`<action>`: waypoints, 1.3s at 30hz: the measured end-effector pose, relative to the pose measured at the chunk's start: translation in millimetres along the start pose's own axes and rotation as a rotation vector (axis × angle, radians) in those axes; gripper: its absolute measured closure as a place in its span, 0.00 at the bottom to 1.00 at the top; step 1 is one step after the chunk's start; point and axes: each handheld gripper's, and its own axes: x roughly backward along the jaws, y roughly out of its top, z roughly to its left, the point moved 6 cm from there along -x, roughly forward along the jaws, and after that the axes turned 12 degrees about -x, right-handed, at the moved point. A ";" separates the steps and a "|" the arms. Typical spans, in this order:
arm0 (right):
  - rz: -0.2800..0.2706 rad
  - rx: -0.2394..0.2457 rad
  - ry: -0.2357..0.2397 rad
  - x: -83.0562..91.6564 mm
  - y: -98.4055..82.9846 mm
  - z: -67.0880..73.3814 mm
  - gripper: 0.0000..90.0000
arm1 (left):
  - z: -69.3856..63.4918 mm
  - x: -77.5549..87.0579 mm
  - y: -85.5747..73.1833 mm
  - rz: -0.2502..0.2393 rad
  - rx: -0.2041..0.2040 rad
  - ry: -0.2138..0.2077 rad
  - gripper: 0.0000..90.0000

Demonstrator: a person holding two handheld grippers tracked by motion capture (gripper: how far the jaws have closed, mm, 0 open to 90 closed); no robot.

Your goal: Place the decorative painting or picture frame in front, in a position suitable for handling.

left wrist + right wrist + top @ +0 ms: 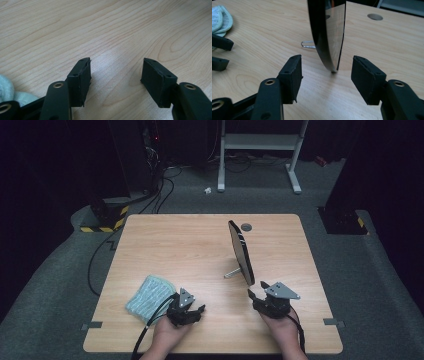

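The right tool [327,67] is gaping around the round black-rimmed standing mirror [329,37], untouching; the left tool [116,72] is gaping over the pale wooden desk [100,30].

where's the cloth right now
In the high view the folded light-blue cloth lies on the wooden table near its front left, just left of the left gripper and well apart from the upright mirror.

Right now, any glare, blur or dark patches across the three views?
High view: room dark, table evenly lit. Left gripper view: pale glare patch on the wood between the open jaws, cloth blurred at the edge. Right gripper view: mirror sharp, reflecting wood; near jaws soft.
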 end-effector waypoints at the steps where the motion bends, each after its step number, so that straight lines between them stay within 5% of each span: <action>1: -0.006 0.003 0.001 -1.4 1.3 2.1 0.49 | 0.1 0.0 0.0 0.000 0.000 0.000 0.45; 17: 0.012 0.057 0.073 -11.5 0.5 39.9 0.54 | -0.3 0.1 0.0 0.001 -0.010 -0.007 0.44; 27: 0.034 0.084 0.121 -34.6 5.4 66.9 0.53 | -0.5 0.1 0.2 -0.002 -0.013 -0.010 0.45; 33: 0.027 0.068 0.096 -19.6 2.4 49.7 0.51 | 0.4 3.5 5.5 -0.036 0.009 -0.038 0.49; 34: 0.036 0.054 0.073 -10.1 -4.2 35.4 0.51 | -0.7 7.1 16.2 -0.085 0.047 -0.075 0.48; 35: 0.036 0.054 0.073 -10.1 -4.2 35.4 0.51 | -0.7 7.1 16.2 -0.085 0.047 -0.075 0.48; 36: 0.047 0.040 0.050 -1.2 -12.0 21.2 0.51 | -1.3 8.9 23.4 -0.112 0.055 -0.084 0.47; 39: 0.048 0.019 0.019 8.2 -24.0 4.1 0.51 | -4.2 13.5 59.0 -0.197 0.023 -0.065 0.46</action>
